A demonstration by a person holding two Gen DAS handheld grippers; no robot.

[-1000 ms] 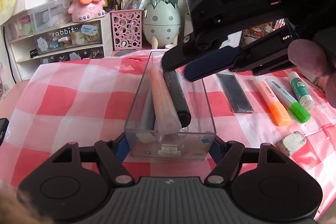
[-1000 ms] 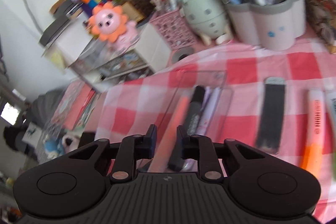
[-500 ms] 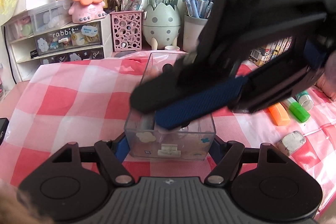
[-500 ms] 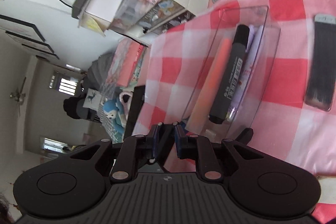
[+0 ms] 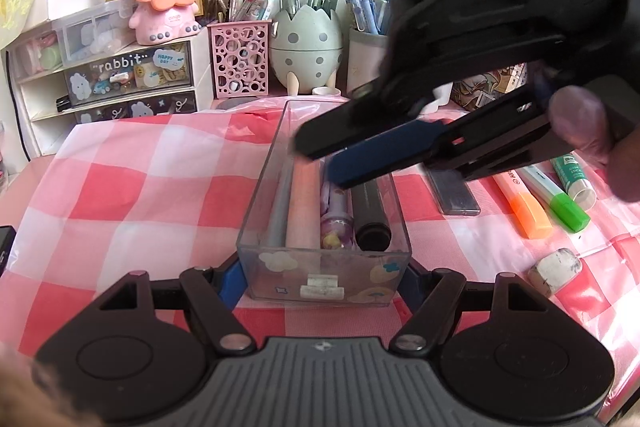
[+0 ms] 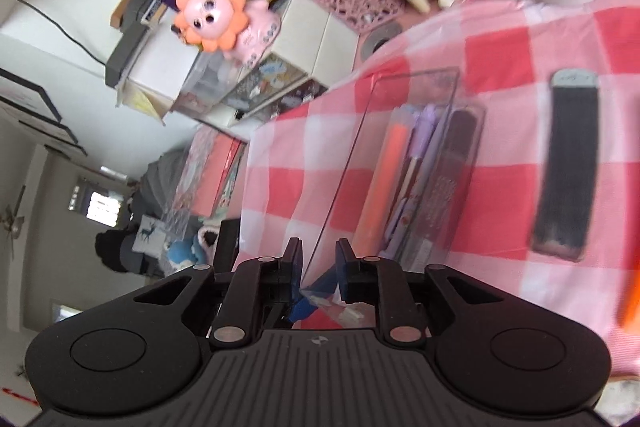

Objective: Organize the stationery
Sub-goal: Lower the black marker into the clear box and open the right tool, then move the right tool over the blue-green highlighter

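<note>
Left to right across the checked cloth (image 5: 120, 195): the left gripper (image 5: 324, 275) is clamping the near end of the clear box (image 5: 324, 279), one finger on each side wall, steadying it on the cloth. Inside the box are lying a grey pen (image 5: 280, 203), a pink marker (image 5: 306, 207), a purple pen (image 5: 336, 223) and a black marker (image 5: 372, 211), all lengthwise. The right gripper (image 5: 320, 163) is hovering over the box, tips low above its contents; its jaws have just been opening and nothing appears to be between them, though blur makes this uncertain. Beside the box, on the cloth, are waiting a dark case (image 5: 456, 191), an orange highlighter (image 5: 524, 203), a green highlighter (image 5: 556, 199), a glue stick (image 5: 572, 175) and an eraser (image 5: 554, 269). Step in hand, as judged: finishing a drop into the box. The next move calls for lifting the right gripper clear, then reaching right for the dark case.
</note>
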